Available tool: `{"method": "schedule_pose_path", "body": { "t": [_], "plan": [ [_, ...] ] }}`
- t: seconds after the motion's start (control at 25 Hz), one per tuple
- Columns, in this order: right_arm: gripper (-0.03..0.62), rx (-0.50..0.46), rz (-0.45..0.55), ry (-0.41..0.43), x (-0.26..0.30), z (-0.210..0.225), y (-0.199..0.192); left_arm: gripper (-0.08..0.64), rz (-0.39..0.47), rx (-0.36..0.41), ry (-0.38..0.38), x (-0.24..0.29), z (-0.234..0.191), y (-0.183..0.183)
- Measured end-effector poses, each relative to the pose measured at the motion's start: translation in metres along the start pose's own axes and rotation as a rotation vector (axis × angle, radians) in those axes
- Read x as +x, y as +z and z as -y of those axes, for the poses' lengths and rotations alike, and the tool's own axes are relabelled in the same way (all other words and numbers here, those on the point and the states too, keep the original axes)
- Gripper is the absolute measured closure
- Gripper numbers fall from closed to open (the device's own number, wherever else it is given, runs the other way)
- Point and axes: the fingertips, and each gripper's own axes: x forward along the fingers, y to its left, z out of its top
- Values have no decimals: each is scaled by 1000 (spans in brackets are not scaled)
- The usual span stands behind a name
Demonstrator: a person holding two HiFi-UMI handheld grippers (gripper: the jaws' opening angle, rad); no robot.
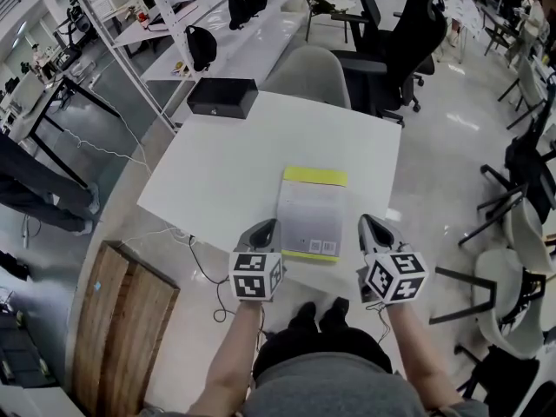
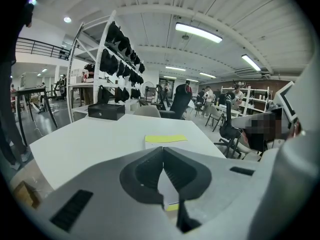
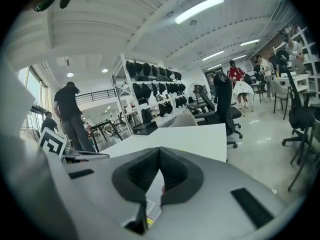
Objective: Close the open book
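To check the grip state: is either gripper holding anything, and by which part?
Nothing is held. The left gripper and the right gripper both have their jaws together with nothing between them; the book lies flat on the white table.

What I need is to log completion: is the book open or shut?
Shut: the book lies flat on the table as one single cover, with no spread pages or second half showing.
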Motion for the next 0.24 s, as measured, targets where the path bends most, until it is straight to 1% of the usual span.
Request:
{"method": "schedule_pose_path", "body": {
  "t": [0.24],
  "plan": [
    [589, 8, -8, -5, 0, 4, -5, 552, -4, 2, 2, 1, 2, -1]
  ]
}}
